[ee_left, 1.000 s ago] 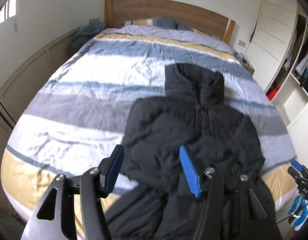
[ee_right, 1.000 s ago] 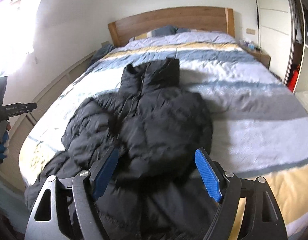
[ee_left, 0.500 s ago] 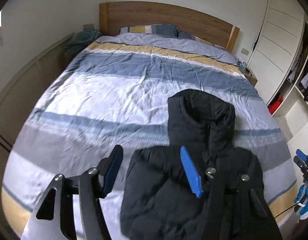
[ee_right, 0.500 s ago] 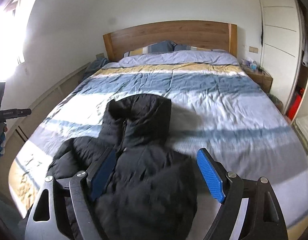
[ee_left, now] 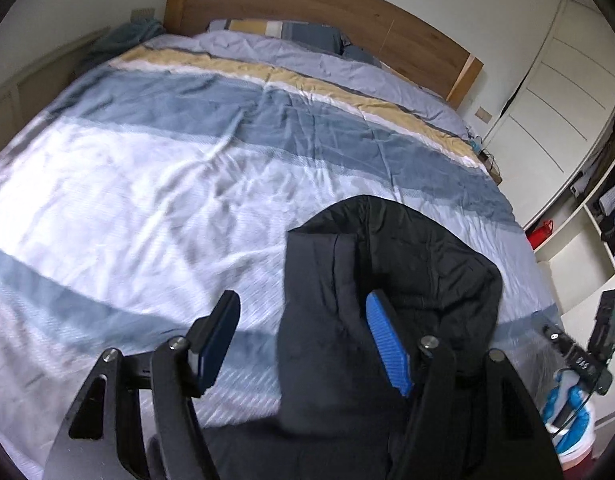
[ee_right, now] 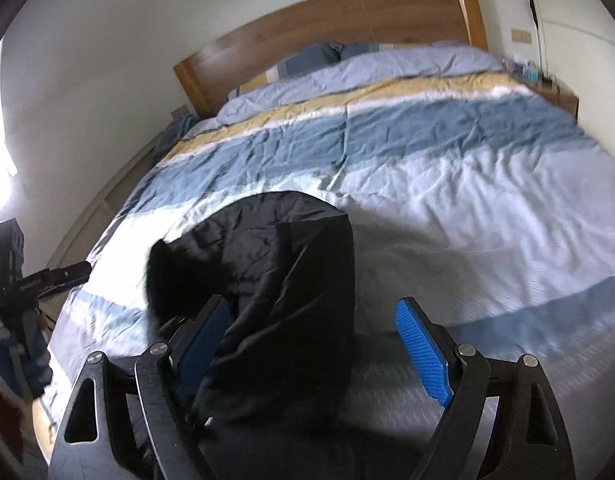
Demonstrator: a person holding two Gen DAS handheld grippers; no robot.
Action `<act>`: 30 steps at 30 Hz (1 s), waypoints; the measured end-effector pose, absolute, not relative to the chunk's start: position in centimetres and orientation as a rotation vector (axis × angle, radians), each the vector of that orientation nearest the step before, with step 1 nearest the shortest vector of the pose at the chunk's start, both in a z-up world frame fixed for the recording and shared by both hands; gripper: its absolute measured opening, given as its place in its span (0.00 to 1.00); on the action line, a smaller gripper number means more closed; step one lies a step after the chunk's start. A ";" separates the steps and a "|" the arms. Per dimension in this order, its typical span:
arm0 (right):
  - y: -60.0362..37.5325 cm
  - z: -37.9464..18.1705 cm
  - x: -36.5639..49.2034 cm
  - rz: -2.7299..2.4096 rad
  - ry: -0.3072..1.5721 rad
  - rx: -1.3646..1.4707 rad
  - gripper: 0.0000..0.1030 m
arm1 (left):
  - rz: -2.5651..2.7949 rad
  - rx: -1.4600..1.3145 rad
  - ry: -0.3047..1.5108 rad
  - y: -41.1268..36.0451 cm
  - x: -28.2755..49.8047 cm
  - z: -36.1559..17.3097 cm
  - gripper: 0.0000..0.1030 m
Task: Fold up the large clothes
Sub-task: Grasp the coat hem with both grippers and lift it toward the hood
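Observation:
A black puffy hooded jacket lies on the striped bed, hood end towards the headboard; only its hood and upper part show. It also shows in the right wrist view. My left gripper is open and empty, its jaws wide apart over the jacket's left edge near the hood. My right gripper is open and empty over the jacket's right edge. The jacket's lower part is hidden under the grippers.
The bed cover has blue, white, grey and yellow stripes. A wooden headboard and pillows are at the far end. White wardrobe doors and open shelves stand on the right. The other gripper shows at the left edge.
Both grippers have moved forward up the jacket, from over its body to its hood. Both stayed open. The jacket has not visibly moved.

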State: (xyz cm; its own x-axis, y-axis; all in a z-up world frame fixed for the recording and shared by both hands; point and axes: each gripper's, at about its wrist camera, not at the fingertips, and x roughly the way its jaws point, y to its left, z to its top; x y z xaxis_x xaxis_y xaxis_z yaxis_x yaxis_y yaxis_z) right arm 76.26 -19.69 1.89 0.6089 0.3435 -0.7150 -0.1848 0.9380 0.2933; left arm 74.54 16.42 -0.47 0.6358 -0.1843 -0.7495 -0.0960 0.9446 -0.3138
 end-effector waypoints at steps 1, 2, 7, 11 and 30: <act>-19.3 1.0 77.1 0.302 0.871 0.195 0.83 | -0.054 -0.347 0.881 16.2 75.2 -1.3 0.62; -18.8 -0.2 78.2 0.304 0.880 0.193 0.83 | -0.053 -0.359 0.875 16.1 76.2 -2.3 0.62; -17.3 -2.9 81.0 0.346 0.891 0.234 0.84 | -0.103 -0.483 0.852 16.1 79.4 -6.1 0.62; -16.9 -4.0 82.8 0.357 0.885 0.262 0.84 | -0.185 -0.564 0.874 14.9 80.8 -8.9 0.62; -13.8 -2.4 80.8 0.491 0.982 0.192 0.16 | -0.103 -0.515 1.016 12.7 78.2 -9.6 0.12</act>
